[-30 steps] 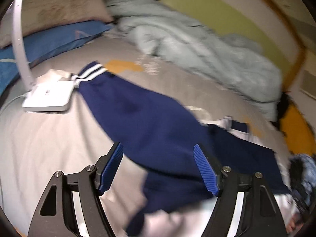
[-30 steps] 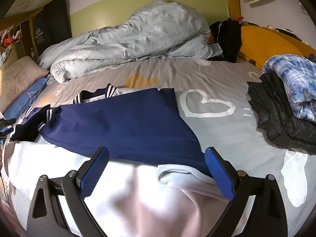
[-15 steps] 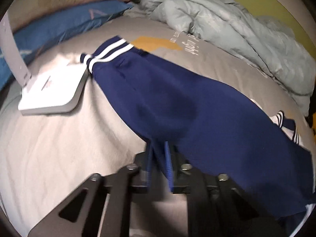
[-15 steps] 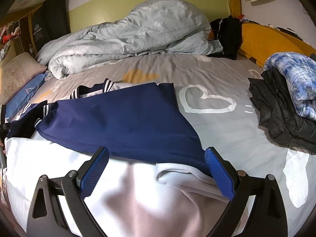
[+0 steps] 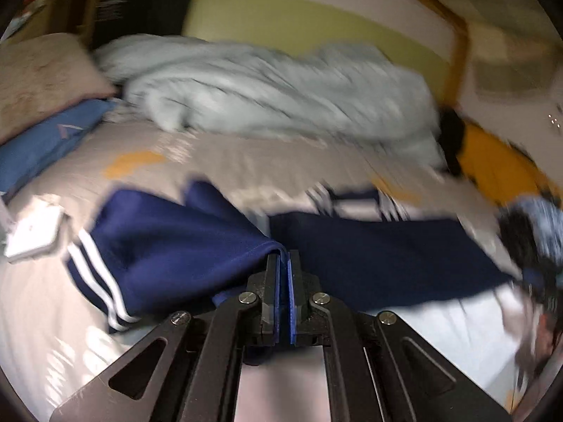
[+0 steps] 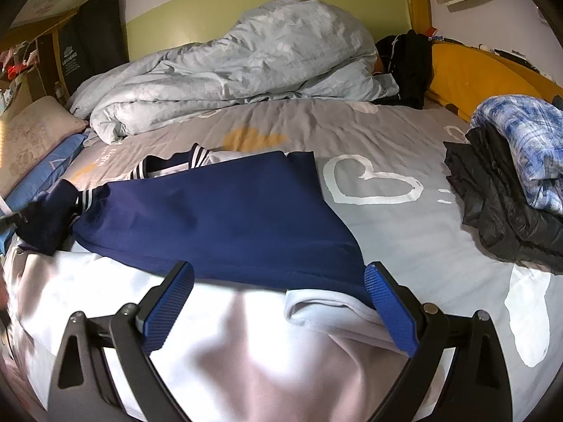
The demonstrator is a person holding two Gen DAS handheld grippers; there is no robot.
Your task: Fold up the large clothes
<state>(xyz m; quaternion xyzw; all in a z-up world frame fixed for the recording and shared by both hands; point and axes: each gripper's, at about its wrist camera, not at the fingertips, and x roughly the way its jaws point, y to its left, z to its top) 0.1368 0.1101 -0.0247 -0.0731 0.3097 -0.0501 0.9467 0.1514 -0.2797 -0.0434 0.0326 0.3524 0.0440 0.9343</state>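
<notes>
A navy-and-white jersey point(image 6: 225, 225) lies spread on the grey bedsheet, its white lower half point(image 6: 218, 344) toward me. My left gripper point(image 5: 283, 258) is shut on the navy sleeve point(image 5: 169, 249), which has white cuff stripes and is lifted and bunched. In the right wrist view the sleeve's dark end point(image 6: 45, 221) hangs at the far left. My right gripper point(image 6: 278, 281) is open and empty, hovering over the jersey where navy meets white.
A crumpled pale-blue duvet point(image 6: 228, 63) fills the back of the bed. Folded black and blue-plaid clothes point(image 6: 510, 176) are stacked at right. Pillows point(image 5: 42, 112) and a white device point(image 5: 33, 234) lie at left. An orange cushion point(image 6: 471, 74) sits at the back right.
My left gripper closed on the navy sleeve and has pulled it up and toward the jersey's middle. The right gripper has stayed open and nearly still.
</notes>
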